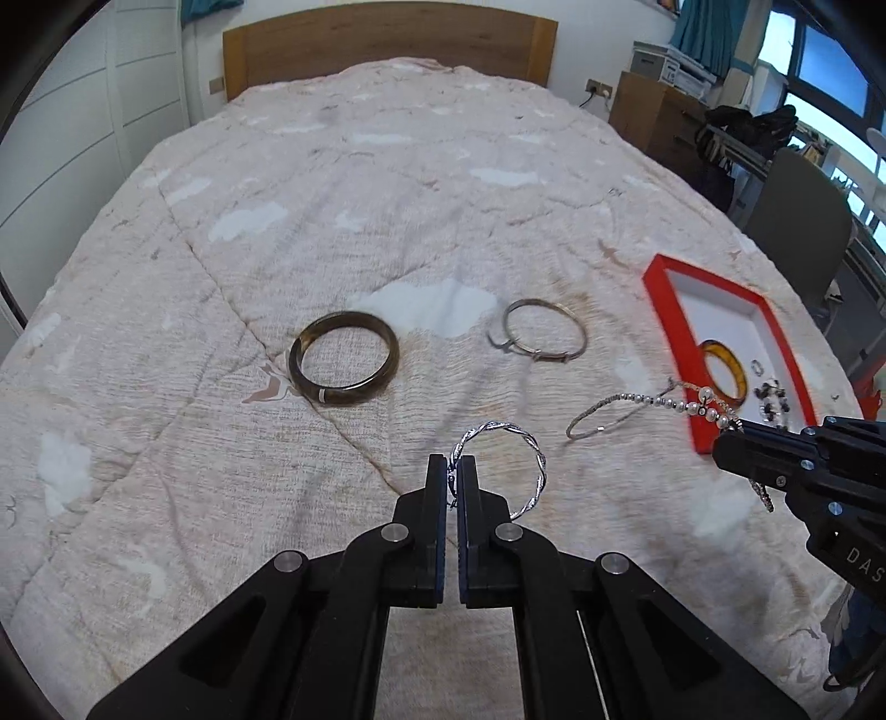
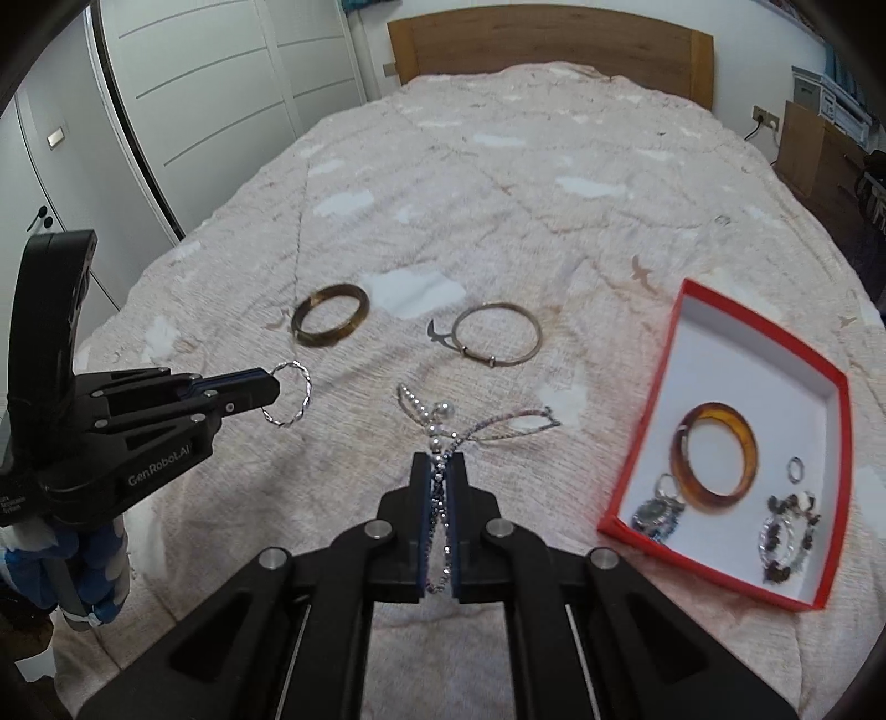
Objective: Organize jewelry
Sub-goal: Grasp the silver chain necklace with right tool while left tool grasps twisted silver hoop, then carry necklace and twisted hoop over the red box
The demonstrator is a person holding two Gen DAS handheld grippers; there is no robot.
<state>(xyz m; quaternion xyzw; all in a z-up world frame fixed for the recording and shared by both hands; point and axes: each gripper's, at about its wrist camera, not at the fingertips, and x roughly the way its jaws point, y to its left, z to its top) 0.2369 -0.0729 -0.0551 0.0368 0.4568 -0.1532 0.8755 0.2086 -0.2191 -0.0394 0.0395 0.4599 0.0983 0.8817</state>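
The bed (image 1: 387,183) with its pale quilted cover carries everything, and a wooden headboard (image 2: 548,44) stands at its far end. On the right side of the cover lies the red jewelry box (image 2: 686,332), lidless, with a white floor. It already holds an amber bangle (image 2: 714,457), a small watch (image 2: 656,512), a beaded bracelet (image 2: 789,529) and a small ring (image 2: 796,468).

The left tool (image 1: 454,471) is pressed together on the rim of a twisted silver bangle (image 1: 537,465), which stands clear of the cover with its loop to the tool's right. The right tool (image 2: 440,471) pinches a pearl and chain bracelet (image 2: 437,421), whose loose loops trail forward and sideways from the tips.

Two pieces are not yet picked up. A dark brown bangle (image 1: 343,357) and a thin silver bangle (image 1: 545,331) lie flat, side by side, farther up the bed.

The box lies forward and right of the right tool. That hand is much the nearer, so its bracelet probably goes in first. The left one would have to cross over.

The left tool's body reads "GenRobot.AI". The right one shows "DAS", cut off at the frame edge.
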